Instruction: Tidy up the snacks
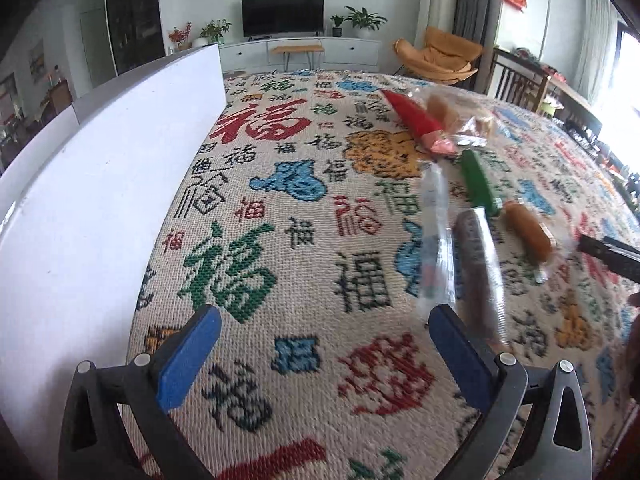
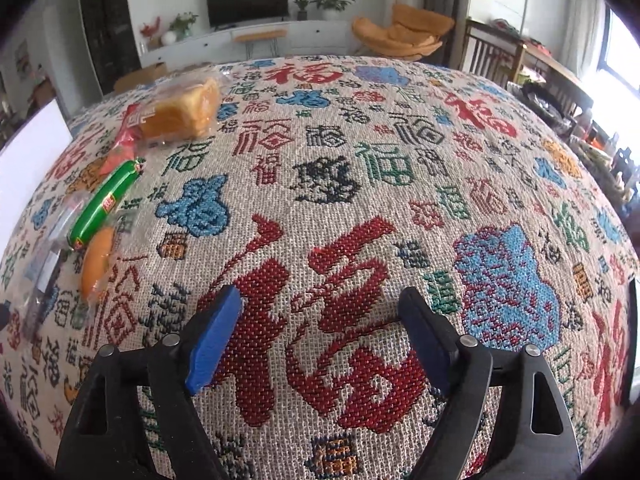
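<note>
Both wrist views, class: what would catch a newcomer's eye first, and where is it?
The tablecloth, woven with bold red, green and blue characters, fills both views. A cluster of snacks lies at the left of the right view, led by a green sausage and a bagged cake. A white box stands along the left view's left side.

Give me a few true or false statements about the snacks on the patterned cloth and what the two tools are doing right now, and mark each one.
1. The left tool is open and holds nothing. True.
2. The right tool is clamped on the green sausage. False: it is open and empty, and the sausage lies on the cloth off to its left.
3. A white box stands at the left of the patterned cloth. True.
4. The packaged bread is stacked on top of the green sausage. False: it lies further back on the cloth, beyond the sausage.
5. The red packet lies beside the bread. True.
</note>
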Demonstrator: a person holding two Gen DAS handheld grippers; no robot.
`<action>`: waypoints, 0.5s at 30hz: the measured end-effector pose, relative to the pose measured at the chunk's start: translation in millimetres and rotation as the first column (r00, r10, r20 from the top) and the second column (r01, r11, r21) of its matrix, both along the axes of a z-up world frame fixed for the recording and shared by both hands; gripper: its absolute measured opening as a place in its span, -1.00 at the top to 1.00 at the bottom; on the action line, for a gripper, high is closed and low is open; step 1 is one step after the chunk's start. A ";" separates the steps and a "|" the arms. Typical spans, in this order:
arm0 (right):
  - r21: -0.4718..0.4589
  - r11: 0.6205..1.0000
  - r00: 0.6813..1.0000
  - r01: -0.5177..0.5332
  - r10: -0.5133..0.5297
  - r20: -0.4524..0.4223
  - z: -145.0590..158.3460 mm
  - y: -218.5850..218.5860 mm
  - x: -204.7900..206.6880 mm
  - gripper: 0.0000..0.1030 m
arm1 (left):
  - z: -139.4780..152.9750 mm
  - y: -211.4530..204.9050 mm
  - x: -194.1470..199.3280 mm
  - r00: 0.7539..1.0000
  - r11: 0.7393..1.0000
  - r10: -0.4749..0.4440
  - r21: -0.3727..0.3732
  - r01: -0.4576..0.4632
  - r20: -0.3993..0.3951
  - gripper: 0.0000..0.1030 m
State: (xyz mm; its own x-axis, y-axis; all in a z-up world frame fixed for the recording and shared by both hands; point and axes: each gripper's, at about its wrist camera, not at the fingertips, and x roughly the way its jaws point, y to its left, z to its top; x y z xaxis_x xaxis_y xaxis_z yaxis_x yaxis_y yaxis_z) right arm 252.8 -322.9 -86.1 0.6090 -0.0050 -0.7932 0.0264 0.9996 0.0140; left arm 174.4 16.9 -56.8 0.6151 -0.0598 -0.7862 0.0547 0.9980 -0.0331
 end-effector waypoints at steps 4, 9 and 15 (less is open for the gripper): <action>0.003 1.000 1.000 -0.007 0.007 -0.003 -0.2 -0.6 2.3 -0.69 | -4.1 10.9 5.2 0.999 0.997 0.036 -0.061 -0.037 -0.023 -0.99; -0.006 1.000 1.000 -0.009 0.009 -0.006 0.3 0.8 1.6 -0.70 | -3.3 8.9 5.4 0.999 0.998 0.034 -0.045 -0.035 -0.028 -0.99; -0.004 1.000 1.000 -0.008 0.008 -0.006 0.0 0.8 1.9 -0.70 | -3.0 7.9 5.0 0.999 0.999 0.034 -0.036 -0.035 -0.030 -0.99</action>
State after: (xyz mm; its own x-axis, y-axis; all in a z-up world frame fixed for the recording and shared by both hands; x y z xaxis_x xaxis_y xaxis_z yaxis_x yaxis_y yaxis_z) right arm 254.8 -322.1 -86.1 0.6044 -0.0033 -0.7967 0.0183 0.9998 0.0097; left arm 179.4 24.8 -59.7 0.5939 -0.0683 -0.8016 0.0191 0.9973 -0.0708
